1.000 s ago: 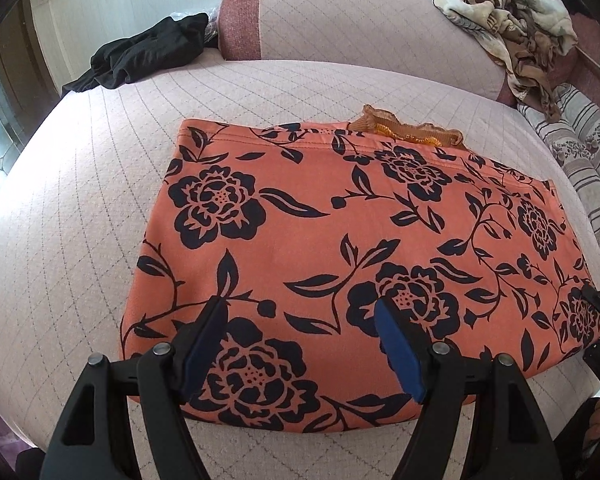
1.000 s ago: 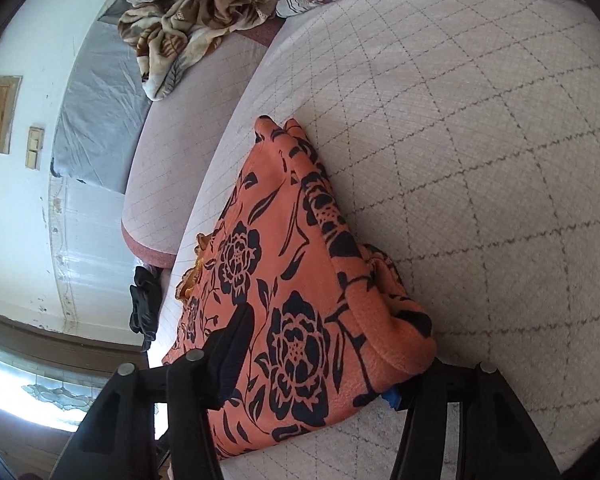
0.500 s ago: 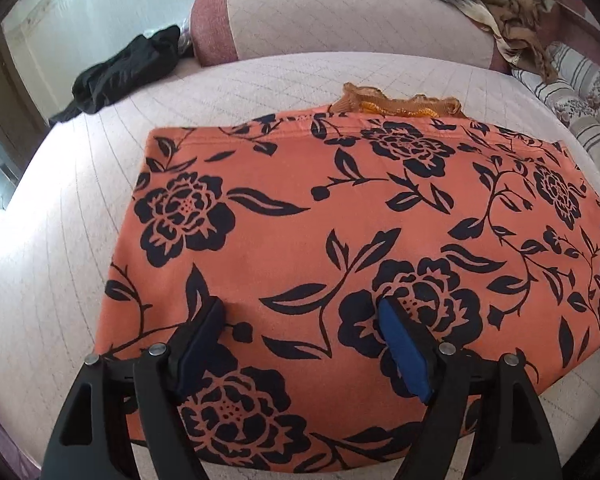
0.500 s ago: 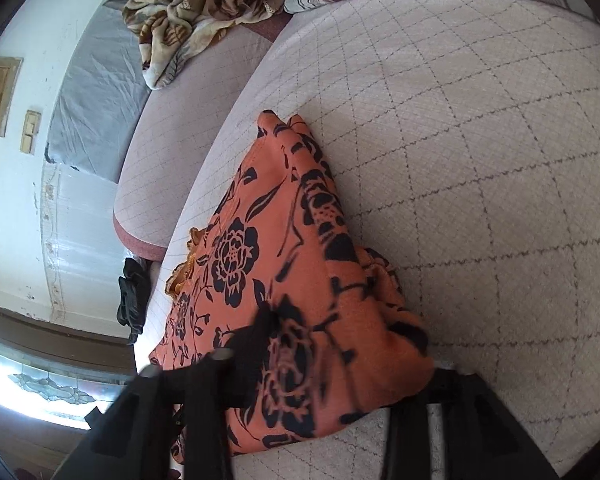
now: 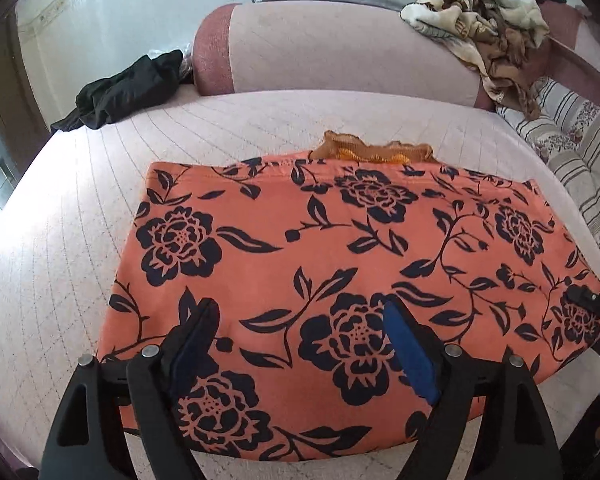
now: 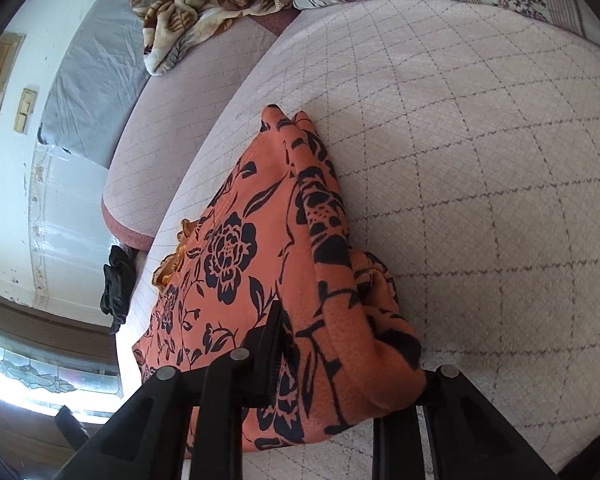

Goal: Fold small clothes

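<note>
An orange garment with a black flower print lies folded flat on the quilted bed. A lace-trimmed orange edge sticks out at its far side. My left gripper hovers open over the garment's near edge, blue pads apart, nothing between them. My right gripper straddles the garment's right corner; the cloth bunches between the fingers, which have closed in on it. One finger is hidden under the fabric. The right gripper tip also shows in the left wrist view.
A black garment lies at the far left of the bed. A pink bolster runs along the back, with a crumpled brown patterned cloth on it. A striped pillow lies at the right. A window is at the left.
My left gripper moved forward over the garment and then drew back a little. My right gripper's fingers closed in on the bunched corner, lifting it slightly.
</note>
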A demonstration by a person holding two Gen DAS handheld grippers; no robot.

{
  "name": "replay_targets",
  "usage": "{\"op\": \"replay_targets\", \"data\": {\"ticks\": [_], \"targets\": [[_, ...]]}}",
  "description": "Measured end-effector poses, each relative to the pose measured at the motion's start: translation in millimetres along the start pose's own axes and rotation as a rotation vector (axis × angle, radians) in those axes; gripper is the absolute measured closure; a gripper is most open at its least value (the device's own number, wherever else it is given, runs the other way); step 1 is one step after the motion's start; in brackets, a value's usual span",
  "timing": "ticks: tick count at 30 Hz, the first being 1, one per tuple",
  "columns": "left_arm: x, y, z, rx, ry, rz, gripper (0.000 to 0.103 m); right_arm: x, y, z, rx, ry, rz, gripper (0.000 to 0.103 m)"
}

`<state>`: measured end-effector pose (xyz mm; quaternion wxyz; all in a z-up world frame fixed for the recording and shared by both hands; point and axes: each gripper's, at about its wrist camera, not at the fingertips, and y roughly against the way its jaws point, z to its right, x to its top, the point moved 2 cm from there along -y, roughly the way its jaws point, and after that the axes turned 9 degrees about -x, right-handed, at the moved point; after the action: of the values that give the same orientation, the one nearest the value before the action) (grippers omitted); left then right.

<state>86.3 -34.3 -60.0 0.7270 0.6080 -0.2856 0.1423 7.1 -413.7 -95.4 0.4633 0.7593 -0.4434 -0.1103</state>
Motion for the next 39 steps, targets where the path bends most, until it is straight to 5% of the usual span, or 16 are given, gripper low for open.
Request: {"op": "replay_targets", "data": {"ticks": [3, 22, 27, 30, 32, 34, 35, 37, 39], "targets": [[-9, -35, 4, 0.009, -0.016, -0.131, 0.018, 0, -1, 1, -0.012, -0.024, -0.003, 0.075], [-10, -39, 2, 0.013, -0.004, -0.119, 0.015, 2, 18, -34, -0.052, 0.141, 0.069, 0.083], [-5, -26, -3, -0.017, 0.04, -0.104, 0.015, 1, 6, -18, -0.077, 0.091, 0.023, 0.083], [-10, -31, 1, 0.0, 0.011, -0.111, 0.015, -3, 0, 3, -0.032, -0.001, -0.008, 0.07], [-16, -39, 6, 0.032, -0.04, -0.104, 0.013, -4, 1, 5, 0.001, -0.022, -0.005, 0.047], [-14, -37, 6, 0.027, -0.036, -0.106, 0.013, -4, 1, -2, 0.016, -0.005, 0.004, 0.042], [-12, -36, 3, 0.011, -0.021, -0.114, 0.013, -2, 1, -6, 0.003, 0.01, 0.007, 0.051], [-11, -33, -1, -0.016, -0.014, -0.127, 0.013, 2, -1, -14, -0.016, 0.045, 0.012, 0.086], [-9, -22, -11, -0.044, 0.023, -0.108, 0.013, 5, 6, -29, -0.022, 0.083, 0.038, 0.086]]}}
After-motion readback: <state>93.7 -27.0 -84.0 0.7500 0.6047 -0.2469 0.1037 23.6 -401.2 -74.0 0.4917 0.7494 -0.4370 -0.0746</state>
